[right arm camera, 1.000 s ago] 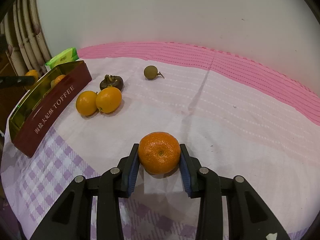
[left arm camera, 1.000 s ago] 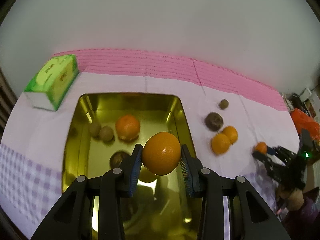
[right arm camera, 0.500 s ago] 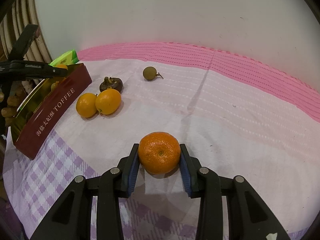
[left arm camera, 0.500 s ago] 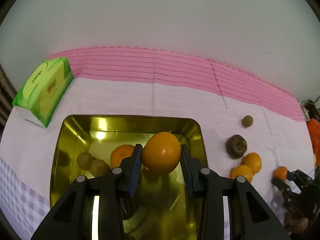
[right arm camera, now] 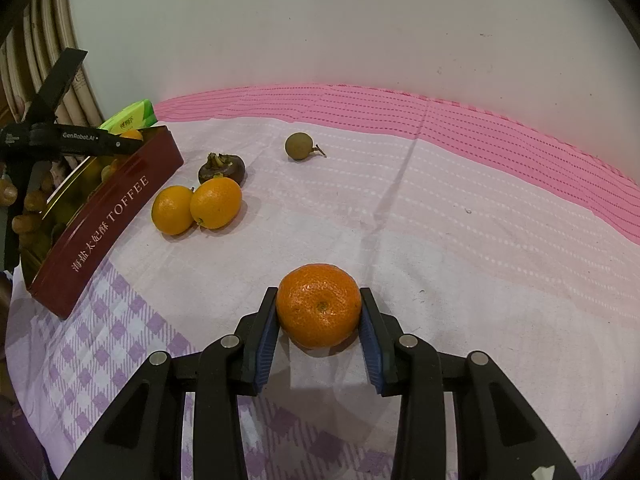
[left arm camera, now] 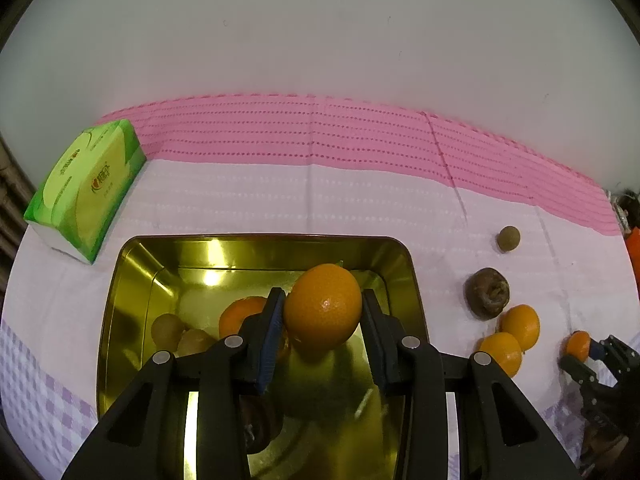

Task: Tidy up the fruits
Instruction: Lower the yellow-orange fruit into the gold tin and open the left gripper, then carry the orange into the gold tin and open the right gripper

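My left gripper (left arm camera: 323,320) is shut on a smooth orange (left arm camera: 322,306) and holds it over the gold tin (left arm camera: 132,280), which has an orange (left arm camera: 240,314) and small brown fruits (left arm camera: 168,330) inside. My right gripper (right arm camera: 319,322) is shut on a bumpy tangerine (right arm camera: 319,305) resting on the tablecloth. Two oranges (right arm camera: 198,208), a dark mangosteen (right arm camera: 222,168) and a small brown longan (right arm camera: 298,146) lie on the cloth beside the tin's red wall (right arm camera: 108,220).
A green tissue pack (left arm camera: 86,188) lies left of the tin, by the wall. The pink and lilac cloth (right arm camera: 440,220) covers the table. The left gripper (right arm camera: 60,136) shows over the tin in the right wrist view.
My left gripper has sunk lower and forward over the tin with the orange. The right gripper and its tangerine have stayed put.
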`<state>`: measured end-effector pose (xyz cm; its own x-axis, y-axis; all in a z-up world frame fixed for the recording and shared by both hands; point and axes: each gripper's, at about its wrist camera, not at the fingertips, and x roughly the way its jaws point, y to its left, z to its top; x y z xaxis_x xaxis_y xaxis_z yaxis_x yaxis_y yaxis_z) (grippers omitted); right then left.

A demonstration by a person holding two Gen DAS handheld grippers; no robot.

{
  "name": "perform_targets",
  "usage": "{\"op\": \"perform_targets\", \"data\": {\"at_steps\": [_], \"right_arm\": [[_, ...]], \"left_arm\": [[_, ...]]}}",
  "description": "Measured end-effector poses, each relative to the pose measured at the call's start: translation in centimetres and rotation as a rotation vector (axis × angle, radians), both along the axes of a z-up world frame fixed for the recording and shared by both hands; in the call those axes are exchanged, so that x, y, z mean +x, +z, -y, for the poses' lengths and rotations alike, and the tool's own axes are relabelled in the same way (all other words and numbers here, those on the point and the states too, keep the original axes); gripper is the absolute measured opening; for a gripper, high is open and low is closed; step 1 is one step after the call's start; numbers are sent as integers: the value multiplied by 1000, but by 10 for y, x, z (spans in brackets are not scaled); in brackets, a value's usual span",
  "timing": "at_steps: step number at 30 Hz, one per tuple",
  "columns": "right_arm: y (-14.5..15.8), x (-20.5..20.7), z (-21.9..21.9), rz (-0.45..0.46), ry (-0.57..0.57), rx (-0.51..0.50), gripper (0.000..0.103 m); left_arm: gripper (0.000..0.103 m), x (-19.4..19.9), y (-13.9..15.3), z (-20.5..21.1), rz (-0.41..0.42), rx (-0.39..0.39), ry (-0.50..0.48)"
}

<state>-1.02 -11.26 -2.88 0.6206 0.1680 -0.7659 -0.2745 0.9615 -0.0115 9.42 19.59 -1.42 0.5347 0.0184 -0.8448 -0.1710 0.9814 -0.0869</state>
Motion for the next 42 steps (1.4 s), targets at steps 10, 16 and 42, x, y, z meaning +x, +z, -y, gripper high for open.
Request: {"op": "perform_targets", "data": {"at_steps": [10,16,42], "right_arm": [[0,0,0,0,0,-1,35],[-1,0,0,0,-4,-7,35],[0,1,-5,1,-9,-56,36]], "left_arm": [[40,-6,8,11,19,81,-9],[41,-30,22,15,43,101,21],[76,-201,60,36,21,250,195]]}}
